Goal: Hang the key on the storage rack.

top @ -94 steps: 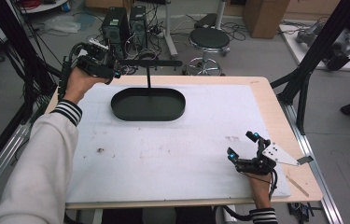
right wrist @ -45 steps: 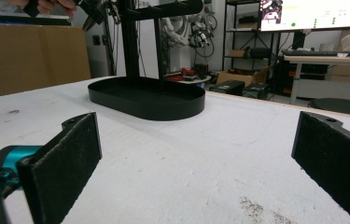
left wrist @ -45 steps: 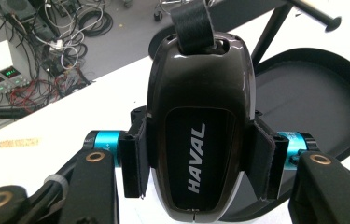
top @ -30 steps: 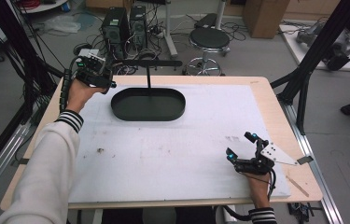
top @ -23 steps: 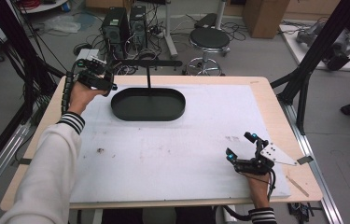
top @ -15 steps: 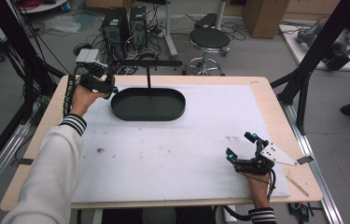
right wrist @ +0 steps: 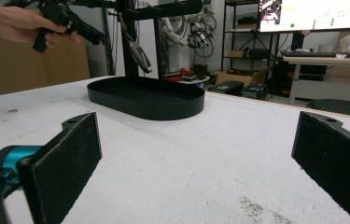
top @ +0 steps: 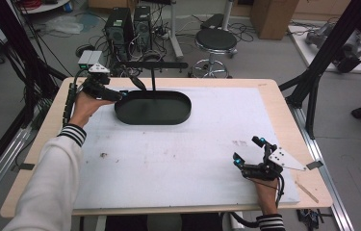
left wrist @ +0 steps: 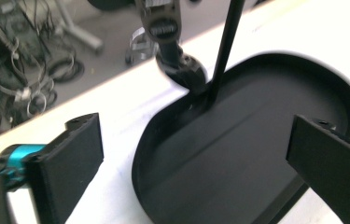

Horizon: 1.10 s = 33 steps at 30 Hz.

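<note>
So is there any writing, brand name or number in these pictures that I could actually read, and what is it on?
None can be read.
Monitor in the right gripper view: coloured panels and rows of text, too small and blurred.
Round knob on the stand in the left gripper view: a few marks, blurred.
Black tray, left gripper, right gripper: no lettering visible.

Black tongs [top: 248,149], teal joints; white sleeve [top: 48,183], striped cuffs.

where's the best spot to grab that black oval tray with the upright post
Probably the black oval tray's thin raised rim at its left end, one jaw inside and one outside, coming from above. The left gripper already hovers open there. The thin upright post is an alternative, approached from the side below its crossbar.
</note>
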{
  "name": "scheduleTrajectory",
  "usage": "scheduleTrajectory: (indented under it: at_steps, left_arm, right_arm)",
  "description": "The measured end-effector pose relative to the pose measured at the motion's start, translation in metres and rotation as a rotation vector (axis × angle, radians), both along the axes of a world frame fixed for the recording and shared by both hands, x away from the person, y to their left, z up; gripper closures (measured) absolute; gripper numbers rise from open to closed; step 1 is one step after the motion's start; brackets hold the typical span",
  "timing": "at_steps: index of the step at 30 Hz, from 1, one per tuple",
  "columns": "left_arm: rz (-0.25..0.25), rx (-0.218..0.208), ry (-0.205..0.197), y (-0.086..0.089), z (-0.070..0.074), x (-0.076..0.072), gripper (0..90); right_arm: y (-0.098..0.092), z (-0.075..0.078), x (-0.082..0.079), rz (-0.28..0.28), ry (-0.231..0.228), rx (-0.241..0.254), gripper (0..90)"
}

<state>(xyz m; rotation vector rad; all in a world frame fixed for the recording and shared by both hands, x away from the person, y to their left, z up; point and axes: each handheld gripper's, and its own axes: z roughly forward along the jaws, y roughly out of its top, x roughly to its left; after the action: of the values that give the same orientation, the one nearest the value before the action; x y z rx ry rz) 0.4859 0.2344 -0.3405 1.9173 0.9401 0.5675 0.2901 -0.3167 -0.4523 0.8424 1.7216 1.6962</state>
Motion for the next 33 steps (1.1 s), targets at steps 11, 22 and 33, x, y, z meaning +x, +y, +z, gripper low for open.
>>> scheduleTrajectory:
  at_steps: [11,22,33]
  left_arm:
    - [-0.054,-0.065,-0.157,0.03,-0.003,-0.067,1.7]
    - [-0.058,-0.145,-0.287,0.054,-0.048,-0.151,1.7]
    - [-0.025,-0.274,-0.338,0.068,-0.096,-0.2,1.7]
  right_arm:
    - [0.001,0.0,-0.001,-0.002,-0.01,-0.009,0.5]
    - [0.001,0.0,-0.001,-0.003,-0.012,-0.01,0.5]
    - [0.002,-0.001,-0.002,-0.005,-0.017,-0.018,0.5]
